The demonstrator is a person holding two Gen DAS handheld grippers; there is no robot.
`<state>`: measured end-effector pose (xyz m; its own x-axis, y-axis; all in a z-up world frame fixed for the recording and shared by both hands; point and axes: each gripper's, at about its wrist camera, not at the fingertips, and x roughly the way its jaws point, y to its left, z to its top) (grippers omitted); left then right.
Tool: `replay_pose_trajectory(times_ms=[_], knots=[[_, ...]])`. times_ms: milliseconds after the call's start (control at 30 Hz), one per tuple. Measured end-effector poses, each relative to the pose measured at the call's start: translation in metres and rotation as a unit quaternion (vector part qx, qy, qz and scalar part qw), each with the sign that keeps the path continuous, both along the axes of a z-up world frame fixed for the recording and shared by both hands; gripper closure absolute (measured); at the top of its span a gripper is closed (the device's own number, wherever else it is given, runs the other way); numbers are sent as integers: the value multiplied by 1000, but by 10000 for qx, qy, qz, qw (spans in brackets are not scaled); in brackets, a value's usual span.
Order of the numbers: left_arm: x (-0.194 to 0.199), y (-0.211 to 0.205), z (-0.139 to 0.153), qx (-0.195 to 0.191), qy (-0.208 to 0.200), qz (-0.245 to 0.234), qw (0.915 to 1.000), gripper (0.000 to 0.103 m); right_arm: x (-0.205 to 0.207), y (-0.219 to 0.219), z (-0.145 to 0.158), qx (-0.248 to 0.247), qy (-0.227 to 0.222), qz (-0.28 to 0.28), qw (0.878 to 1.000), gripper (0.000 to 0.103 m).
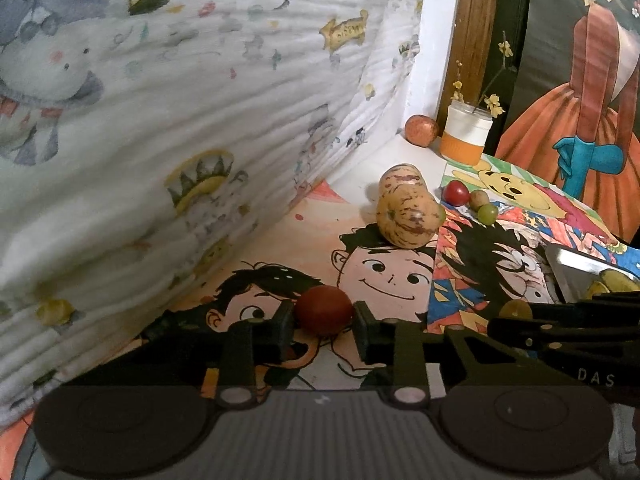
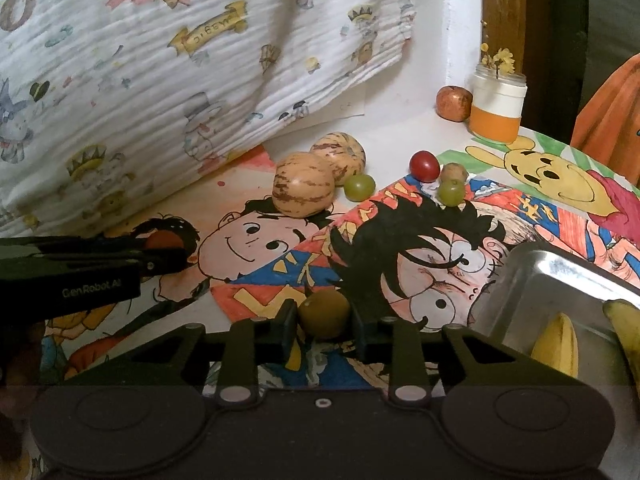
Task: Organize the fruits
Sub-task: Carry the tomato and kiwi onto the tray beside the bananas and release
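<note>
The left gripper [image 1: 324, 314] has its fingers squeezed on a small dark red fruit [image 1: 323, 309], low over the picture-covered counter [image 1: 384, 280]. The right gripper [image 2: 324, 316] pinches a little brownish-green fruit [image 2: 324, 313] the same way. A metal tray [image 2: 560, 276] with a banana [image 2: 558, 344] in it sits just to the right. Both fruits are round and may slip, so the squeeze should stay gentle and even. The best way is probably to carry each over the rim, go low, then let go softly.
</note>
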<state>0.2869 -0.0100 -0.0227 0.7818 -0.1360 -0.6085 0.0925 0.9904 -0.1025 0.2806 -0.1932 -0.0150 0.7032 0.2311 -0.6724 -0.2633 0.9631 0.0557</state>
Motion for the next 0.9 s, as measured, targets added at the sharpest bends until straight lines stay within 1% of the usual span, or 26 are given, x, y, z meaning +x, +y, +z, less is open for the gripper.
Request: replay_pose_trajectory(times_ms=[133,267,400,467,633,767,900], knots=[[-5,-1,1,51,-5,-15,10000,69,0,0,0,-25,-7,4,10000,72],[-14,-1,5,-28,40,-62,10000,69,-4,1,2,-20,-46,-21,10000,73],[-27,-1,14,-88,-15,-103,9999,69,-20,2,8,-19,-157,20,9999,73],[-35,-4,20,-138,-51,-147,9998,69,-30,-1,14,70,-210,8,9998,73],[-54,-16,33,-257,-131,-317,9991,69,-60,-22,35,310,-449,-145,9984,72],[-68,-35,40,-370,-172,-509,9979,69,-86,-43,50,291,-639,-318,9970,72],[-79,-57,41,-424,-155,-655,9968,69,-107,-67,58,226,-812,-553,9949,72]])
